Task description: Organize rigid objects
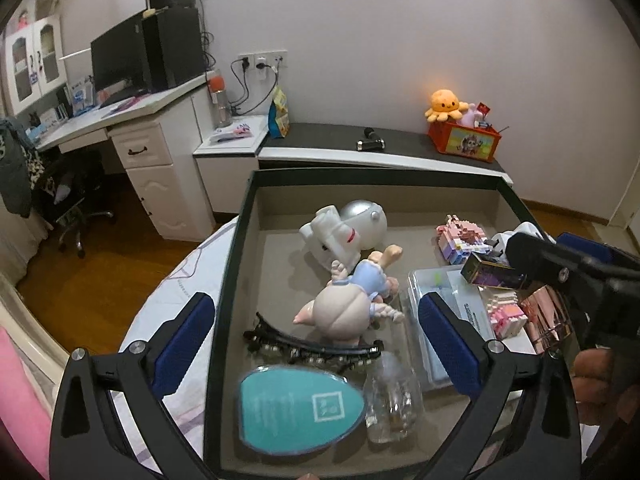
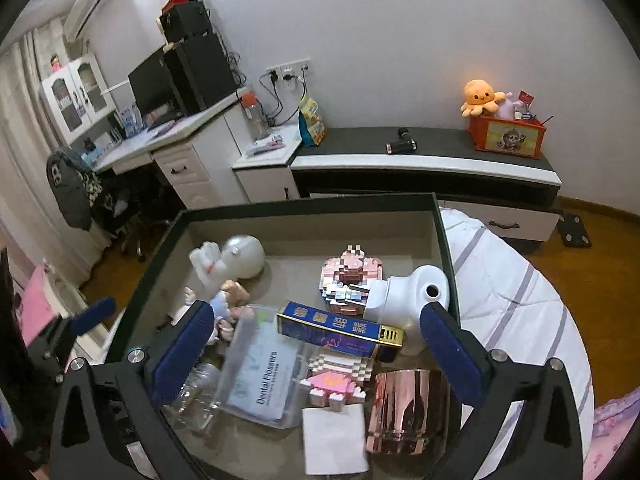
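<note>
The dark-rimmed tray fills the lower centre of both views, resting on a white quilted surface.

Left wrist view: the astronaut figurine lies mid-frame and touches the pig-like doll in a blue dress below it. A black hair clip lies under the doll. A teal oval item and a clear glass bottle sit at the bottom.

Right wrist view: a blue and gold box lies across the centre, resting on a pink brick model. A second brick model stands above it, touching a white bottle-like object. The Dental Flossers pack sits lower left; a rose-gold container and a white card sit at the bottom.

Left gripper: jaws spread wide, nothing between them. Right gripper: jaws likewise wide and empty, hovering over the blue and gold box.

Assessment: every rigid item seen lies inside the tray, loosely heaped. This fits either sorting under way or items already gathered. Any pick here calls for taking the topmost piece squarely, clear of neighbours, as the brick models and glass look fragile.
</note>
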`<move>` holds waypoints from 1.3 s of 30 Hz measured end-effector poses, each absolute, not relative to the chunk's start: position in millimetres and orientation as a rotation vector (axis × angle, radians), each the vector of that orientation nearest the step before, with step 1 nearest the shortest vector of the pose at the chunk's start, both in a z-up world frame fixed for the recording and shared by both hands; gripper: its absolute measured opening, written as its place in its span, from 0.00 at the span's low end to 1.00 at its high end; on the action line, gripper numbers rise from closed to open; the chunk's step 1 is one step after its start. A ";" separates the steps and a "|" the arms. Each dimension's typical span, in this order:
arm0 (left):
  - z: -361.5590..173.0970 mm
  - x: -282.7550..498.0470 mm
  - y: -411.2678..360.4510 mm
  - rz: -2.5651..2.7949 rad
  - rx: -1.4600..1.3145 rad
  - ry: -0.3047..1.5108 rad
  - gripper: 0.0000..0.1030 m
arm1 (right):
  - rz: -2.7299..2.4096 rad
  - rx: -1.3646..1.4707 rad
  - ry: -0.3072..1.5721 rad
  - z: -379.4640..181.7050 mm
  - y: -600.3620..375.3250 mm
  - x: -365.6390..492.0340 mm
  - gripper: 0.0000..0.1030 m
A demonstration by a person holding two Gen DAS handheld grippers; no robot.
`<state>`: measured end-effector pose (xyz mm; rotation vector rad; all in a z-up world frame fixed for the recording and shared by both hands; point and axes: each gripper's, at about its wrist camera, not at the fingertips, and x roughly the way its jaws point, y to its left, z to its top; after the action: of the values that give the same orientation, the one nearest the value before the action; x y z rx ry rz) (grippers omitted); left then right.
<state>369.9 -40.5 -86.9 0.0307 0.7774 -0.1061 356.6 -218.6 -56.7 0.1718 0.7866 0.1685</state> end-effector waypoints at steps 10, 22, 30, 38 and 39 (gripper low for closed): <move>-64.9 323.9 -23.2 -0.088 -0.013 0.731 1.00 | 0.155 0.156 0.711 -29.1 -208.3 311.6 1.00; -33.8 238.4 -13.1 -0.111 -0.068 0.664 1.00 | 0.073 0.075 0.607 5.1 -204.1 215.5 1.00; -13.7 172.2 -17.0 -0.118 -0.062 0.600 1.00 | 0.013 0.059 0.549 13.7 -213.2 148.3 1.00; -0.9 109.6 -15.9 -0.114 -0.067 0.542 1.00 | 0.008 0.041 0.499 24.6 -206.2 91.0 1.00; -0.8 103.8 -16.4 -0.113 -0.067 0.538 1.00 | 0.013 0.040 0.493 25.5 -204.4 83.9 1.00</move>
<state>103.8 -16.4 -0.8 -0.0669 0.5378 -0.1133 83.9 -204.4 25.5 0.0400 0.4927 0.0135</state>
